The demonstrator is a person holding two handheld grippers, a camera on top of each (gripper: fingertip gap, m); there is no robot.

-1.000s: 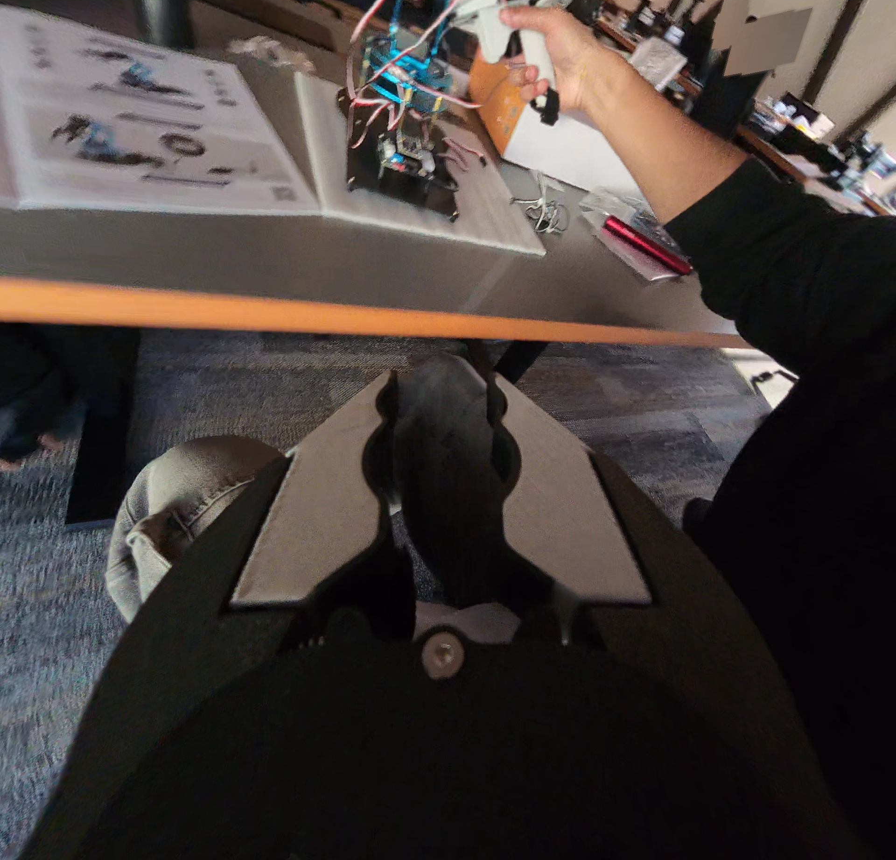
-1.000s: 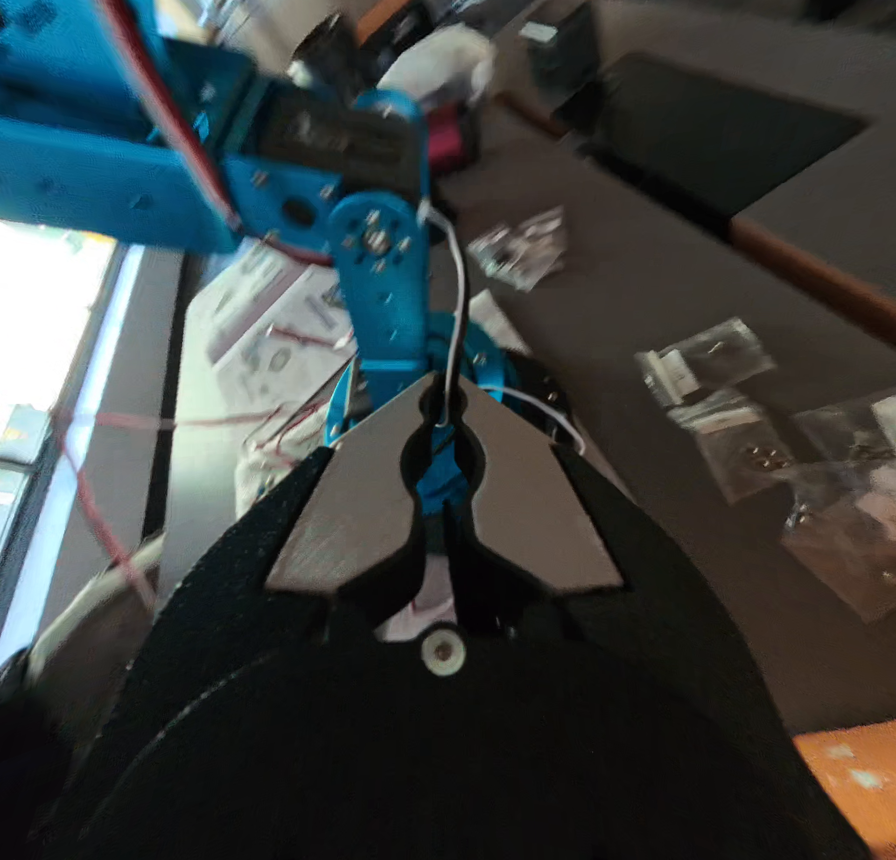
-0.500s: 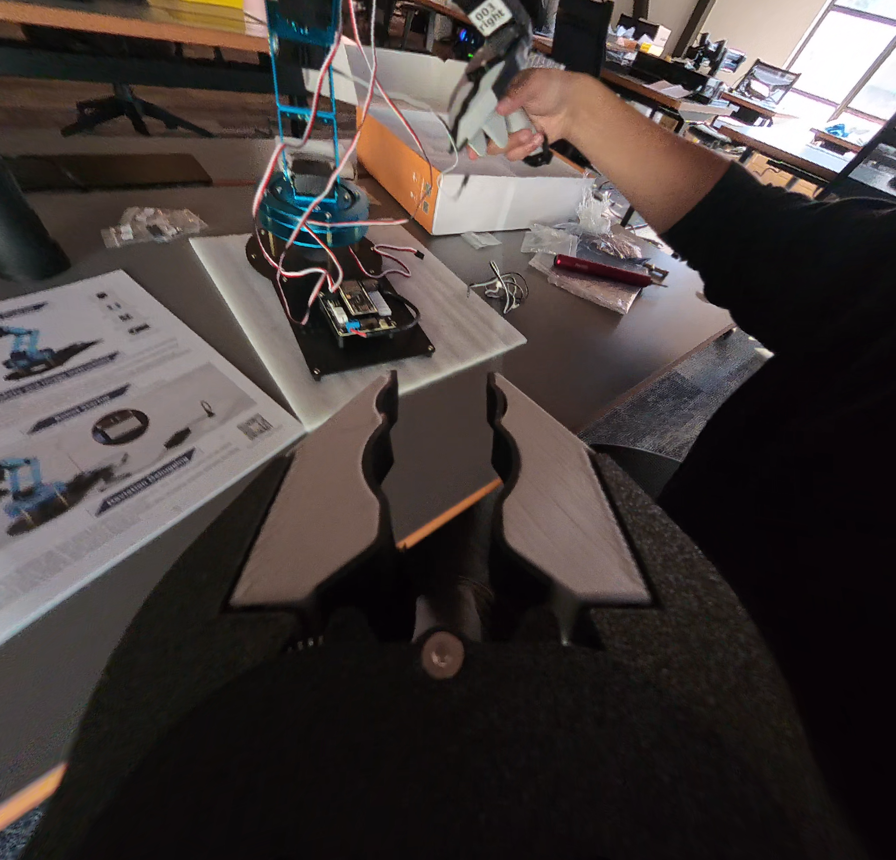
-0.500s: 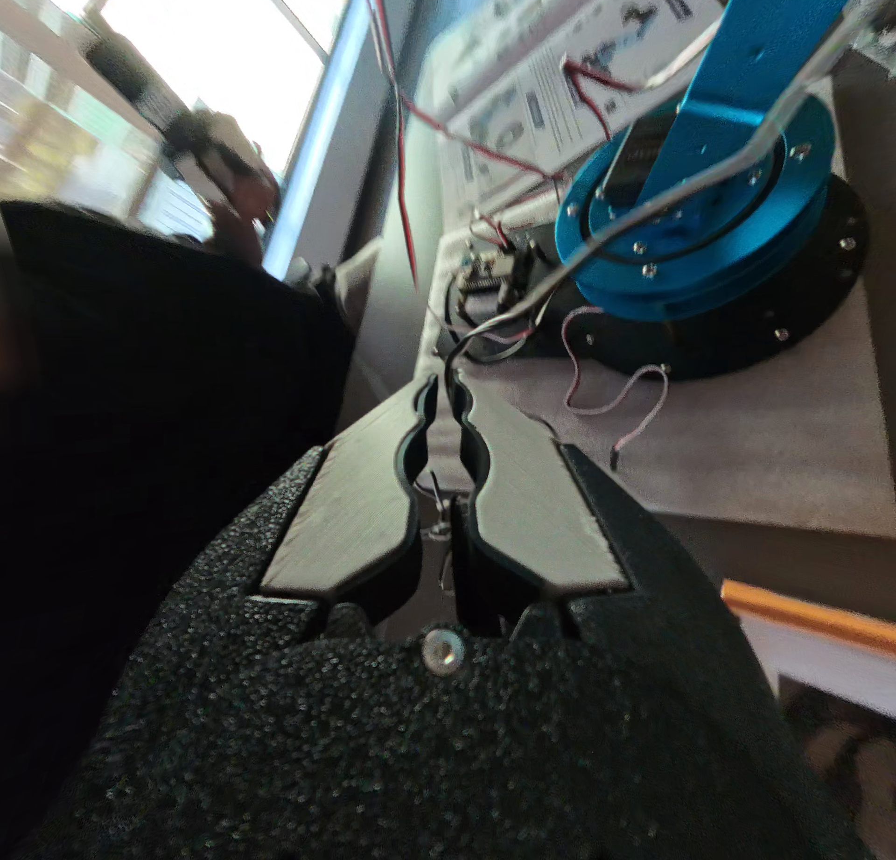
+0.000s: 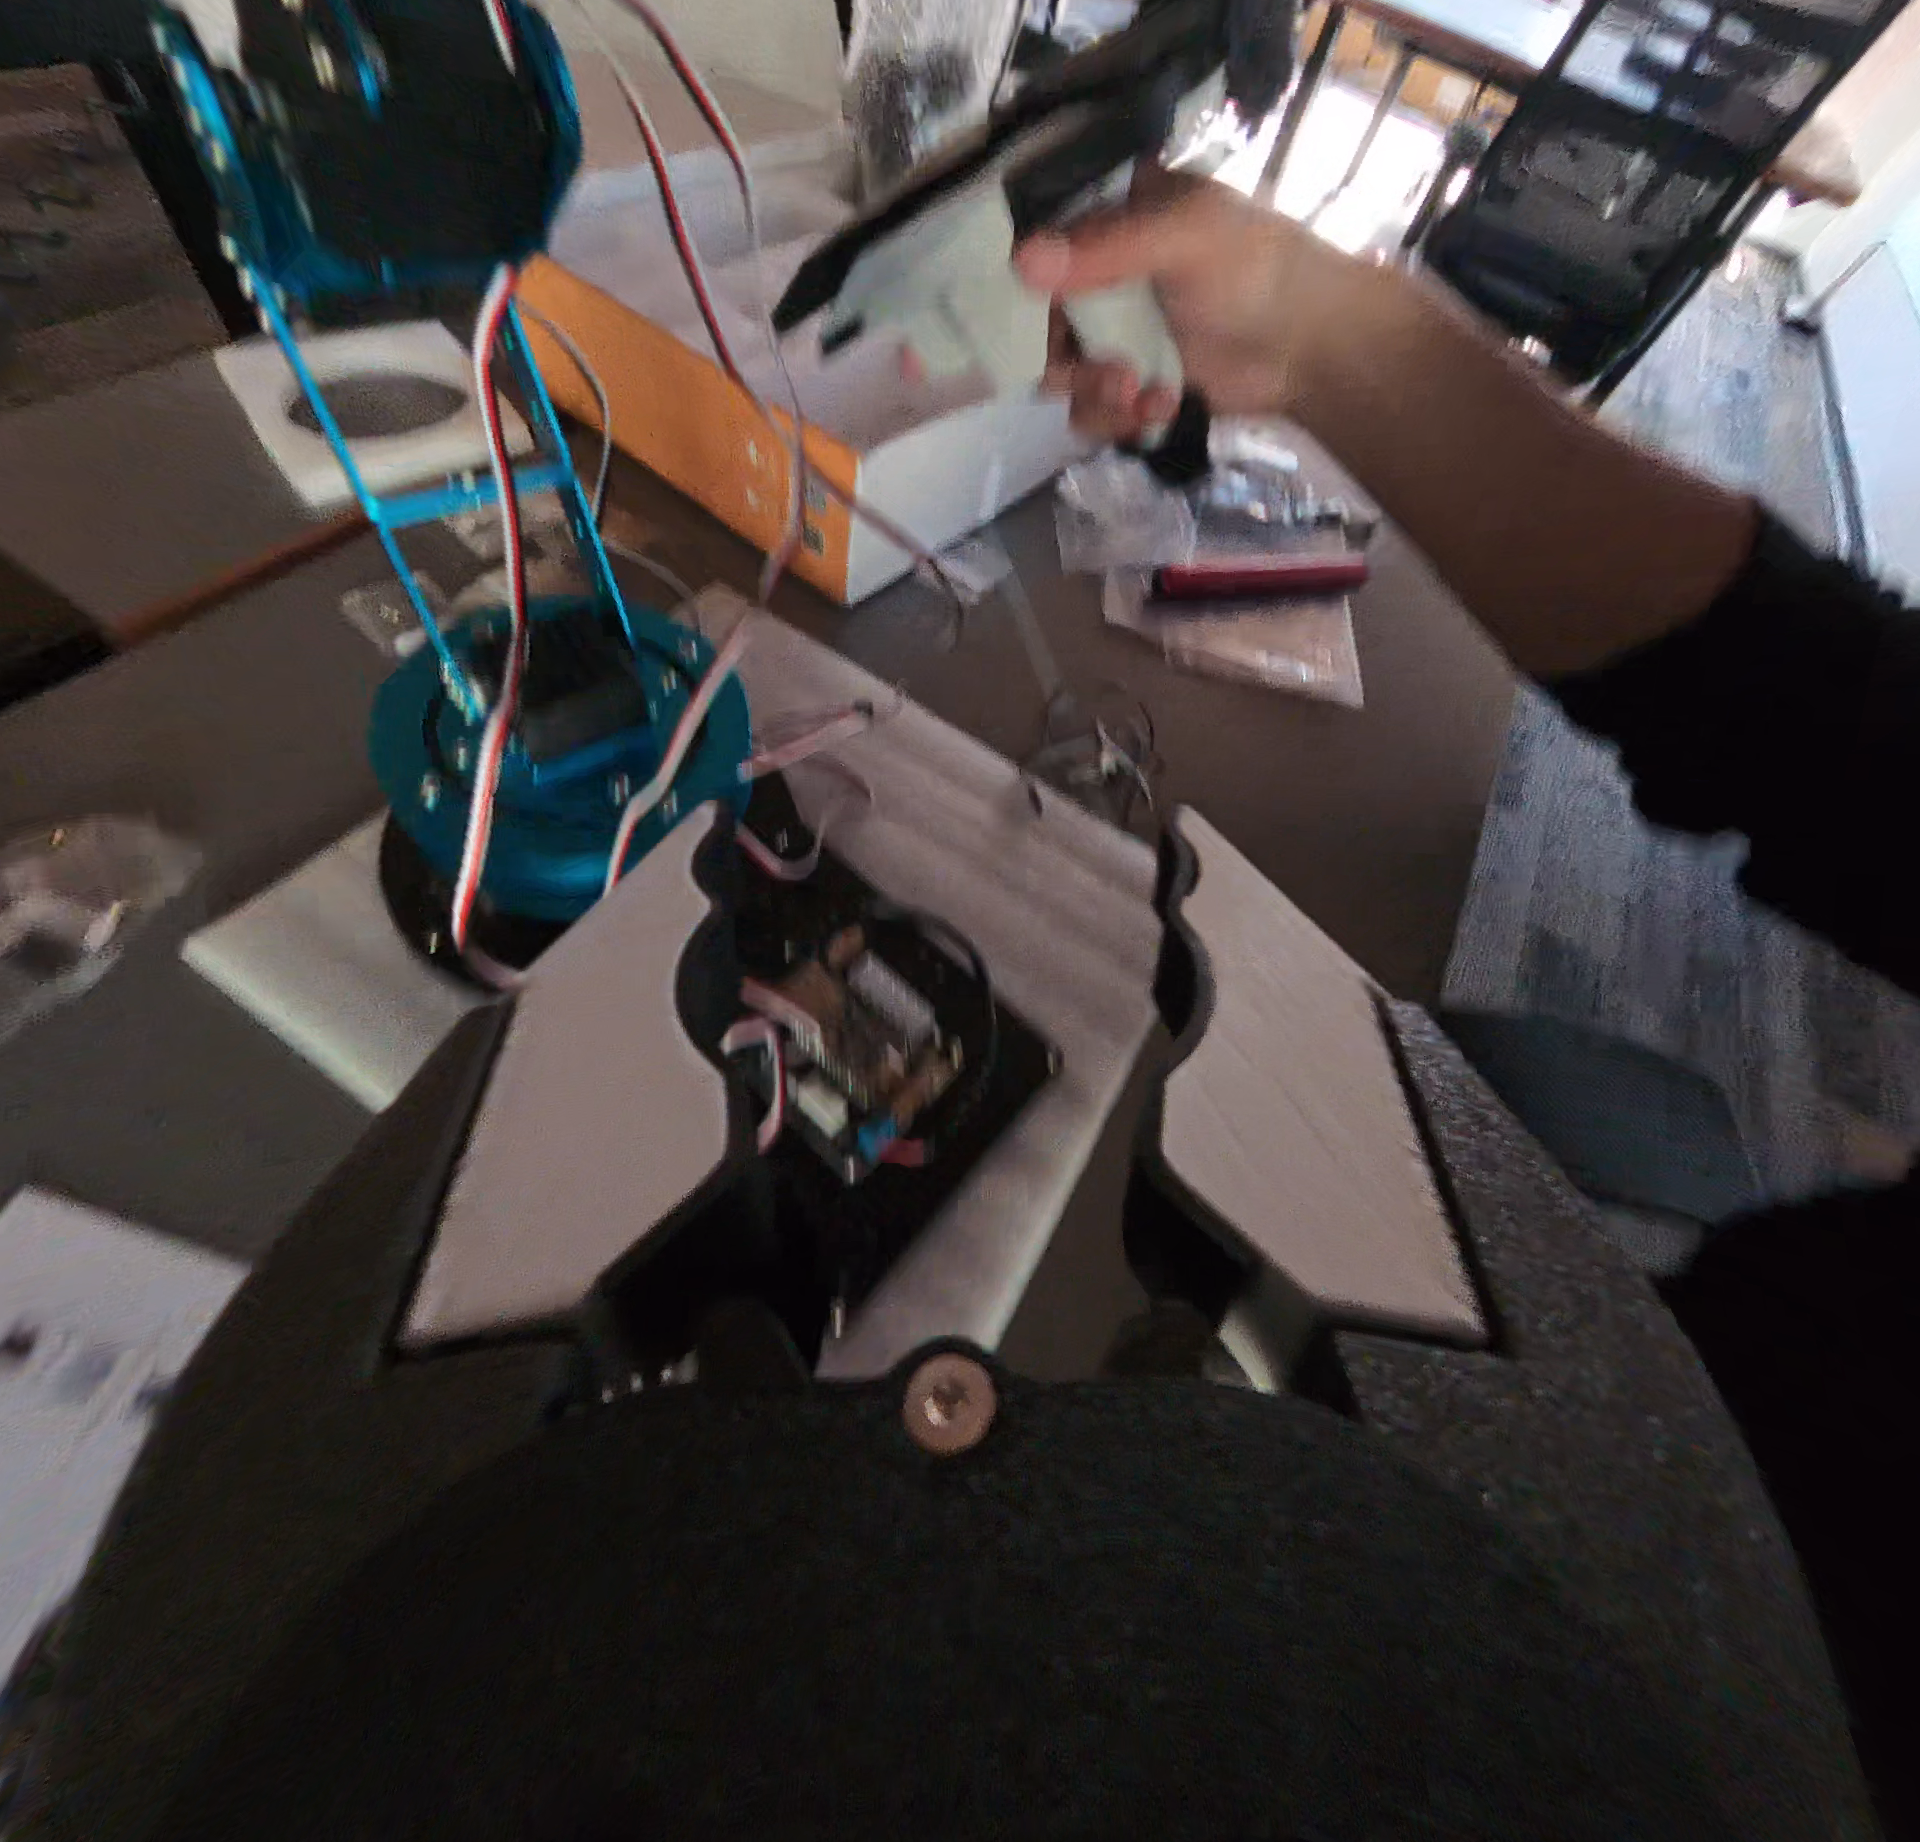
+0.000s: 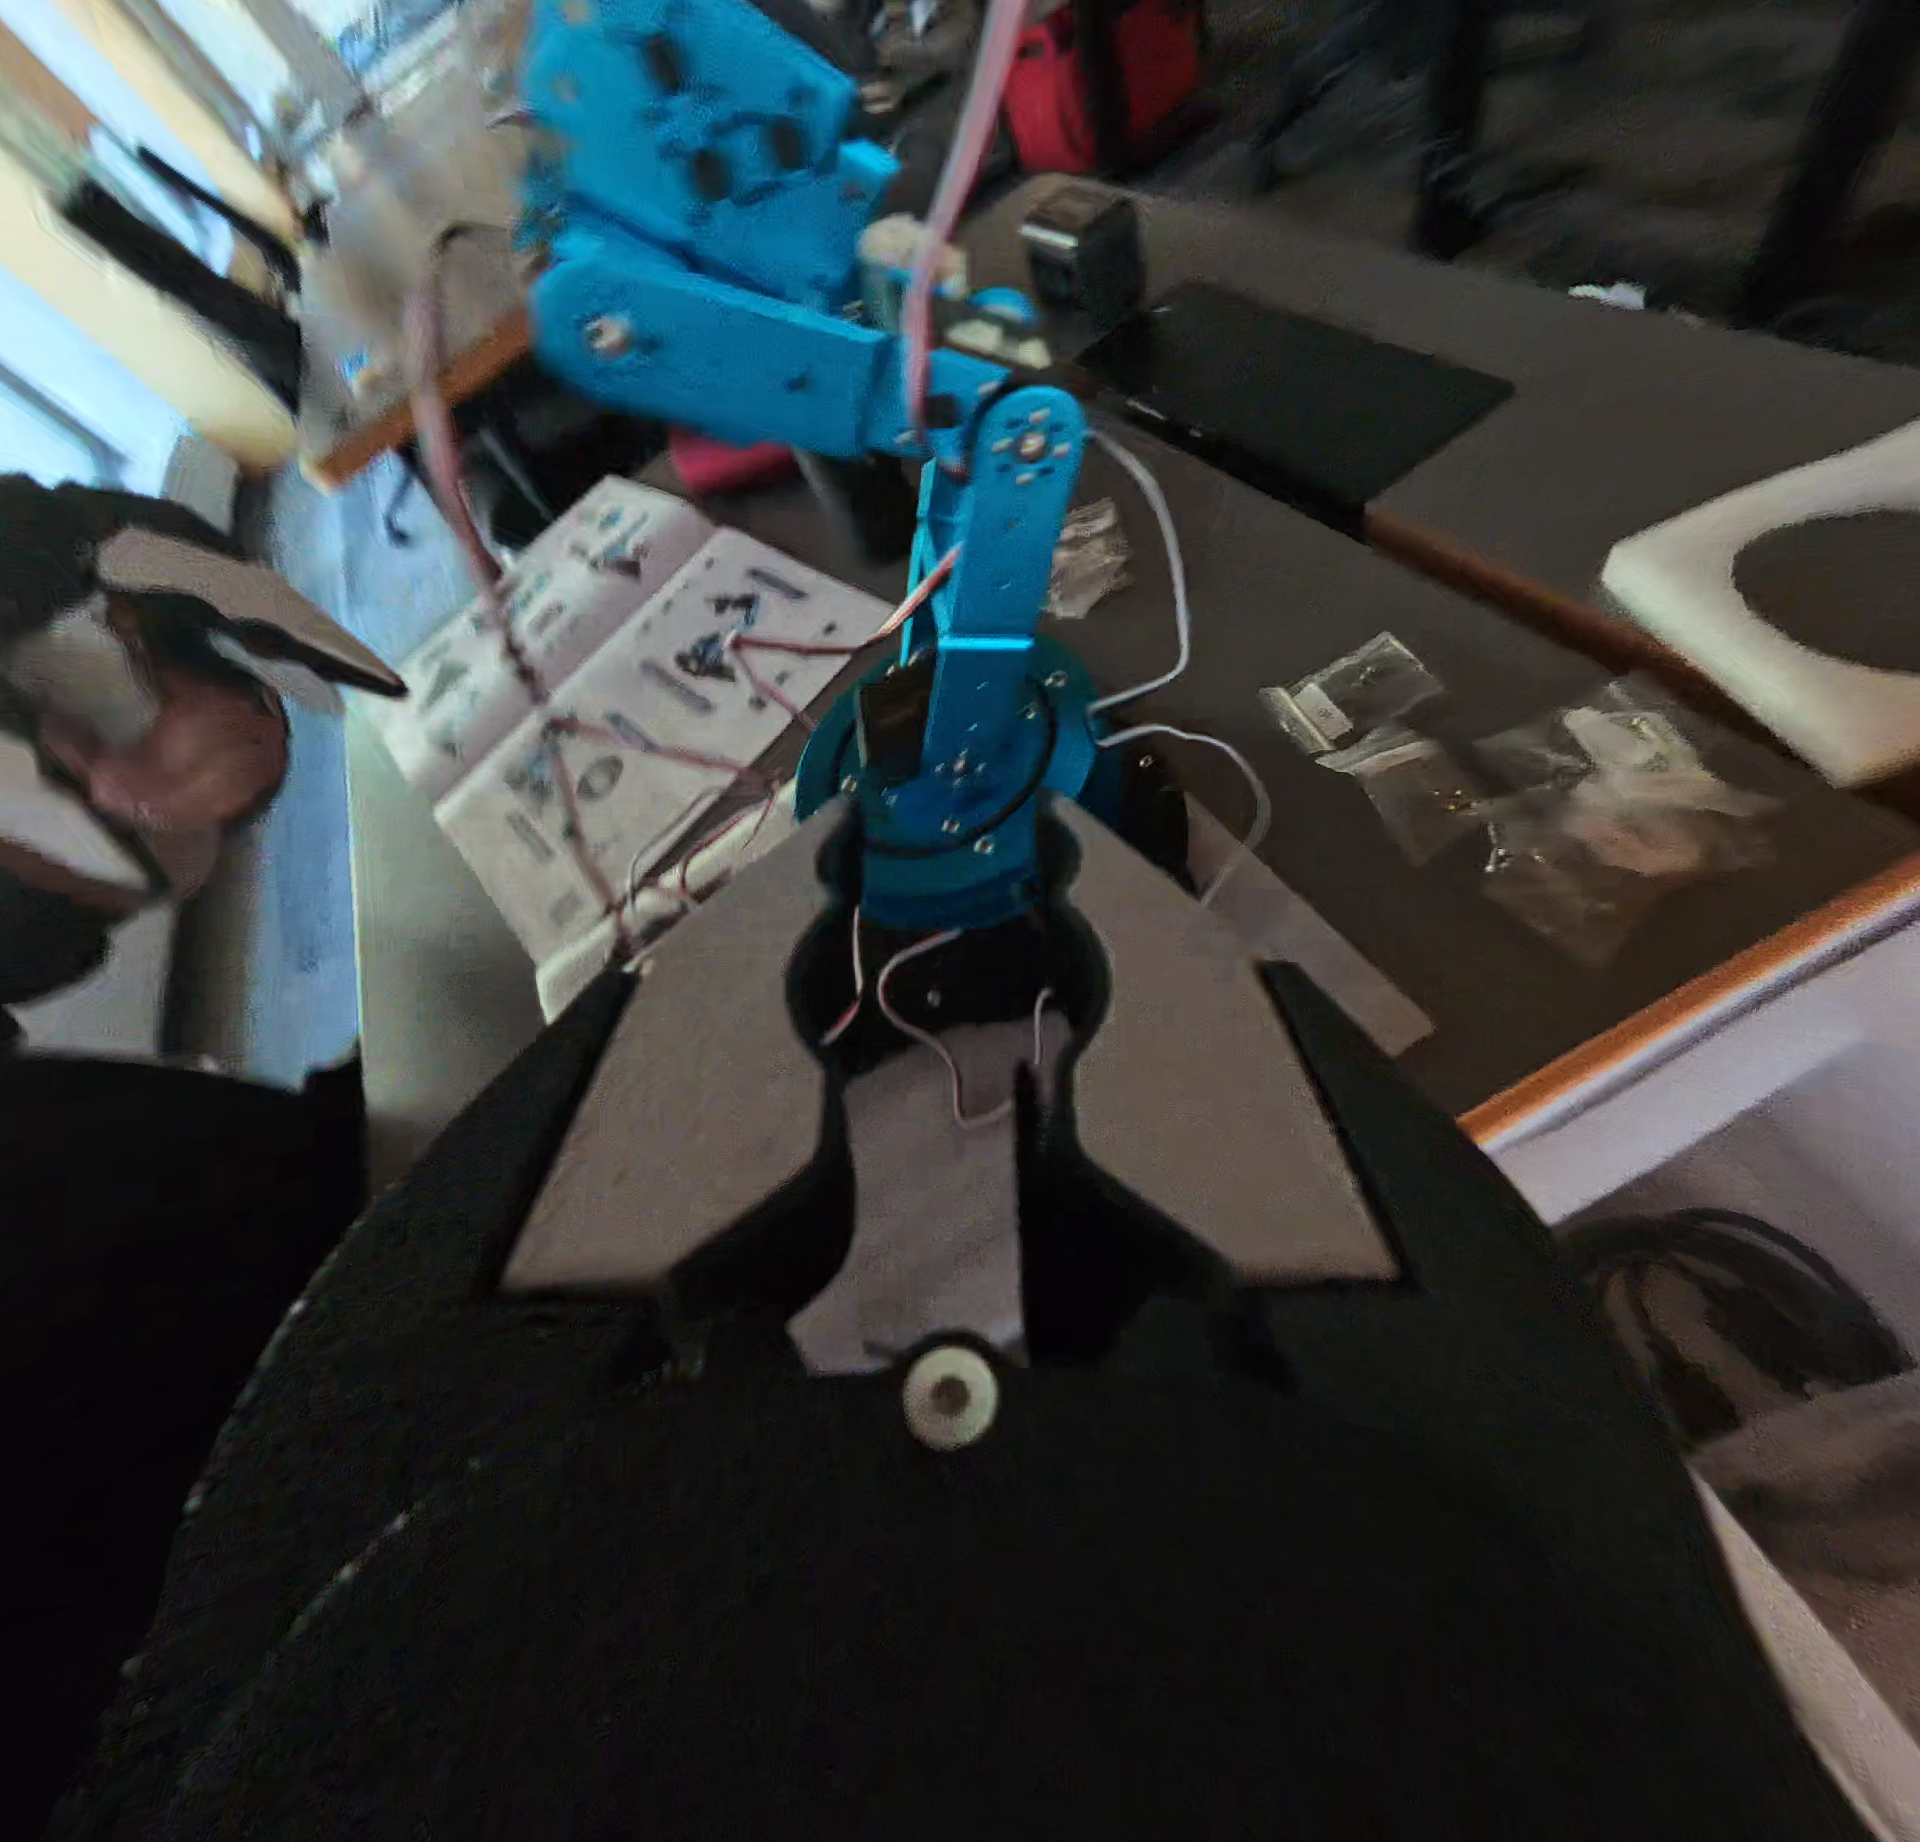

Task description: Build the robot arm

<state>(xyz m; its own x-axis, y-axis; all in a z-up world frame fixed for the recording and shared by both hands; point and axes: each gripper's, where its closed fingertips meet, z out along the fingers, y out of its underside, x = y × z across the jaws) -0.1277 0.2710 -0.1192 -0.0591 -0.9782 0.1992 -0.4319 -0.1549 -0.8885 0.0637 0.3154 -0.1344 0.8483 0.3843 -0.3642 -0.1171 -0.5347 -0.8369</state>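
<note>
On the grey table: a small blue robot arm (image 6: 966, 649) stands upright on a black base plate (image 5: 935, 1096), which lies on a white foam sheet (image 5: 312, 951).
Left gripper (image 5: 940, 857): jaws spread wide, nothing between them; it hovers over the base plate with a circuit board (image 5: 862, 1054) showing in the gap.
Right gripper (image 6: 951, 836): jaws spread, holding nothing; the arm's round blue base (image 6: 935, 857) shows in the gap just past the tips, contact cannot be told.
Right gripper from the left wrist view: at 1 o'clock, held in a hand (image 5: 1174, 306), raised above the table and blurred.
Left gripper from the right wrist view: at 9 o'clock, held up well apart from the arm.
Wires (image 5: 499, 566): red, white and dark leads hang from the arm's upper part down to the base and board.
Instruction sheets (image 6: 623, 712): at 10 o'clock from the right gripper, flat beside the foam sheet.
Orange and white box (image 5: 727, 442): at 12 o'clock from the left gripper, behind the arm.
Clear plastic bags (image 6: 1507, 784): at 2 o'clock from the right gripper, small parts inside.
Red pen-like tool (image 5: 1262, 577): at 1 o'clock from the left gripper, lying on a bag.
</note>
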